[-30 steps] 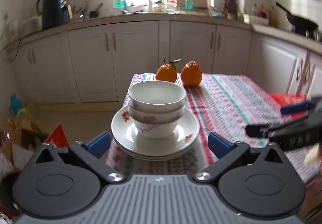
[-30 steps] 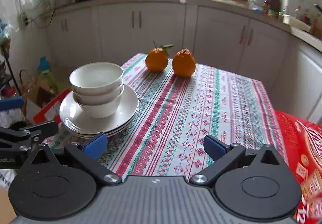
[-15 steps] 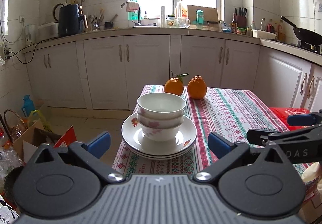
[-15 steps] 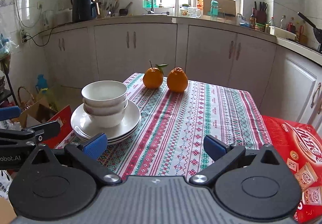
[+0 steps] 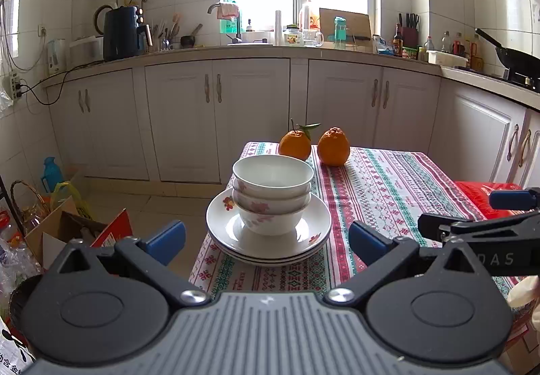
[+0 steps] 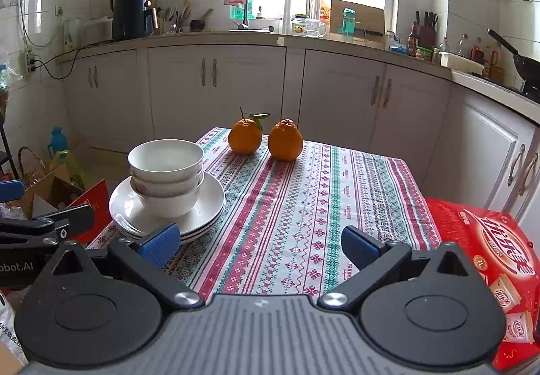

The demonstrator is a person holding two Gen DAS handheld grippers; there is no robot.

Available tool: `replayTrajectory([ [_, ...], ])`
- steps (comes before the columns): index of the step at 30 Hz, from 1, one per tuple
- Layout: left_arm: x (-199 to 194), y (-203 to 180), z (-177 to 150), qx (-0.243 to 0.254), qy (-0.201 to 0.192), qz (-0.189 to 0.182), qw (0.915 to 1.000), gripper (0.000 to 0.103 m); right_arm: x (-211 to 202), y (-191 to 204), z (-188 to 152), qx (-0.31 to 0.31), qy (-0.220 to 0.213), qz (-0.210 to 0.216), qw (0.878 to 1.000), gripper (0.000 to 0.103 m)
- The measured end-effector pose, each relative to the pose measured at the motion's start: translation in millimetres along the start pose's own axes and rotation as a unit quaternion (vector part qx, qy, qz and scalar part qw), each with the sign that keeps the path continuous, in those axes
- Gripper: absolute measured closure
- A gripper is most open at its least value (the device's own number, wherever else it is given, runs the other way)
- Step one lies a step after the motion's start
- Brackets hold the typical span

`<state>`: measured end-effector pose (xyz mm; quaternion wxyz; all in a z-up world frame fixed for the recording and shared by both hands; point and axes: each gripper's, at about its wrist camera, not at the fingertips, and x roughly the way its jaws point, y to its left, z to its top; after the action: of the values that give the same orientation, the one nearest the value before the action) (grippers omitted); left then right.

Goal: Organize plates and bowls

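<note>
Both grippers pulled back — bowls (image 5: 272, 193) ahead of left gripper (image 5: 266, 238).

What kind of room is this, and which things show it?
Most likely a home kitchen. A counter with white cabinets below runs along the wall, a faucet stands under the window, and a black wok sits on the stove at the right. Bowls stand on plates on a small table.

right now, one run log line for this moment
left gripper: open, empty | right gripper: open, empty | bowls: stacked on plates
</note>
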<state>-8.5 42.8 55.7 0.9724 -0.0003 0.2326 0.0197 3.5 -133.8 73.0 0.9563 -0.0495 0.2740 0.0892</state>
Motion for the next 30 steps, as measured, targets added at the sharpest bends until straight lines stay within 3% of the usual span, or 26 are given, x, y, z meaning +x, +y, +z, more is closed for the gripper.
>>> replayTrajectory([
  [30, -5.0, 0.3, 2.0, -0.004, -0.001, -0.001, 1.0, 0.001, -9.6, 1.1, 2.0, -0.003, -0.014, -0.013, 1.0, 0.0],
])
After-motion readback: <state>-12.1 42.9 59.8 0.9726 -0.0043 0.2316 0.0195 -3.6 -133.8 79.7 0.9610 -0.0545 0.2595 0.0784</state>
